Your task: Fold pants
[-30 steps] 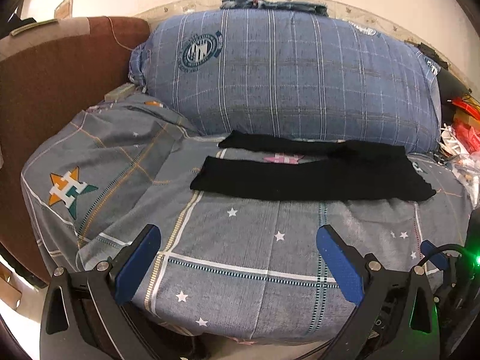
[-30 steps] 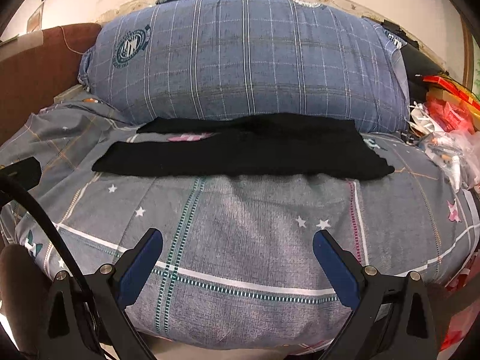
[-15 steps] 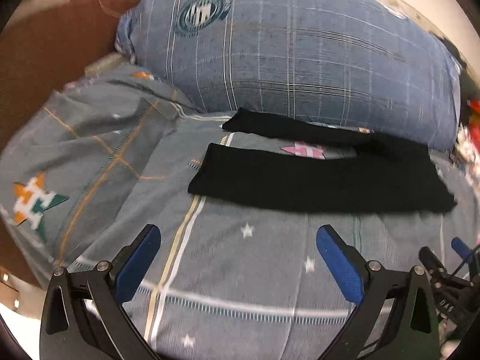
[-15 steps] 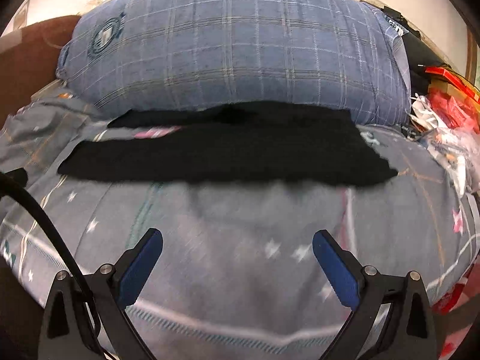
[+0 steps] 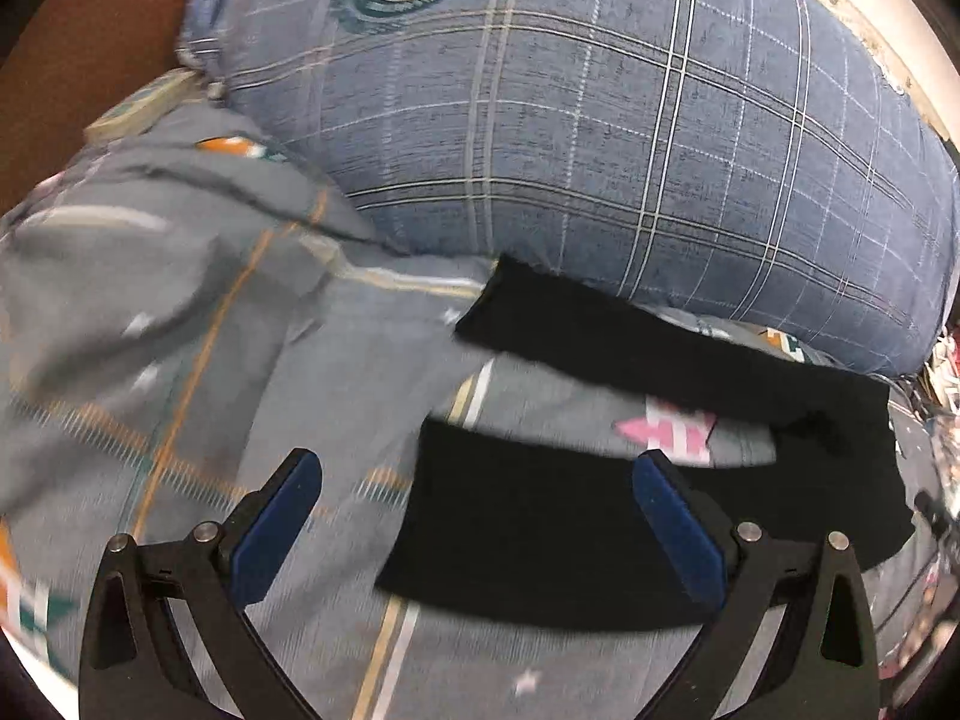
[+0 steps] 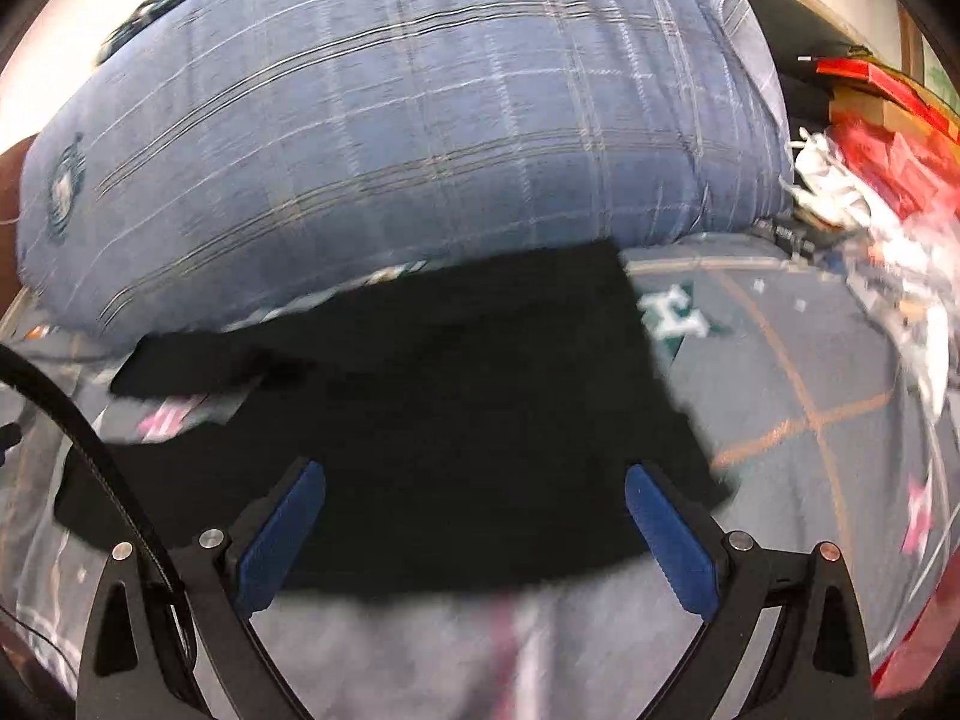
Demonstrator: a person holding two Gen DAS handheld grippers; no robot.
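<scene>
Black pants (image 5: 540,516) lie flat on the grey patterned bedsheet (image 5: 198,396), legs pointing left and spread apart, waist to the right. My left gripper (image 5: 477,483) is open, hovering just above the hem end of the near leg. The far leg (image 5: 600,330) runs along the foot of the pillow. In the right wrist view the waist part of the pants (image 6: 468,408) fills the middle. Over its near edge my right gripper (image 6: 474,498) is open, with nothing between its blue pads.
A large blue plaid pillow (image 5: 600,120) lies right behind the pants. A brown headboard (image 5: 90,48) stands at the left. Red packages and plastic clutter (image 6: 888,168) pile up at the right of the bed. A black cable (image 6: 78,438) crosses the right wrist view at left.
Both grippers have moved forward and down toward the pants, which now look much larger. The left one came over the near leg's hem, the right one over the waist. Both stayed open.
</scene>
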